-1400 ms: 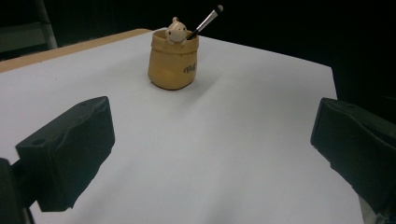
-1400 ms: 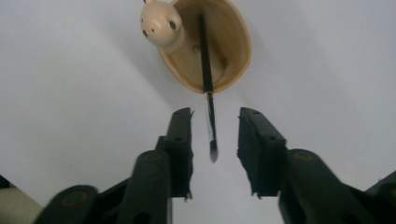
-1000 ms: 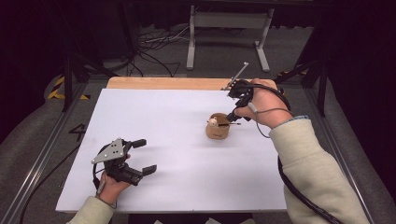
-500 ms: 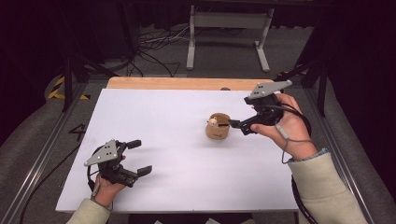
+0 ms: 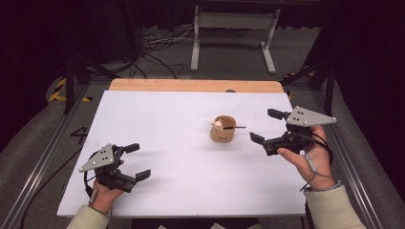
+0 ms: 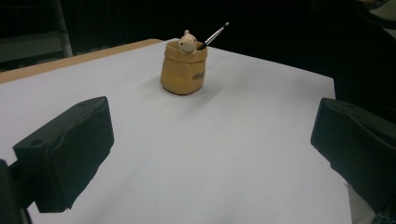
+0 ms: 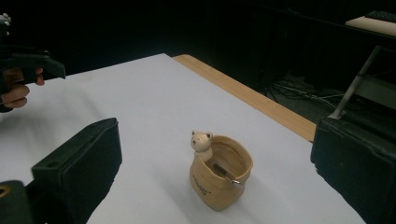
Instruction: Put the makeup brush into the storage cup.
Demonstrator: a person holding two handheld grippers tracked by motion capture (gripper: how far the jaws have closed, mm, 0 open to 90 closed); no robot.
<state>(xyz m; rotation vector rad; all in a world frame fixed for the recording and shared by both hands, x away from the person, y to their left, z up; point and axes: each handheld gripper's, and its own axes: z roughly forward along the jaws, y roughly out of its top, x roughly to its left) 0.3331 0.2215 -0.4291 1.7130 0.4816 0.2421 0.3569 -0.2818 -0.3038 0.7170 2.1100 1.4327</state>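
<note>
The right hand-held gripper (image 5: 261, 126) is held just to the right of a small tan pot (image 5: 222, 130), its jaws having just been opening; they now stand wide apart with nothing between them. A thin brush (image 5: 235, 127) is seen leaning in the pot, its tip pointing toward this hand-held gripper, beside a little bear figure (image 7: 201, 141) perched on the rim. In the right gripper view the pot lies ahead of and between the two black jaws, clear of both.

The left hand-held gripper (image 5: 136, 161) is kept low over the white tabletop (image 5: 157, 124), well apart from the pot, which stands far ahead of it; its jaws are also spread and empty.

The step in hand is judged to be the release and withdrawal after the brush is set in the pot. It is done well if the right hand-held gripper is drawn straight back and slightly up (the brush overhangs the rim on that side), so that neither the handle nor the light pot is knocked.

A short dark word is printed on the pot's front (image 6: 199, 74), but it cannot be read with confidence.
</note>
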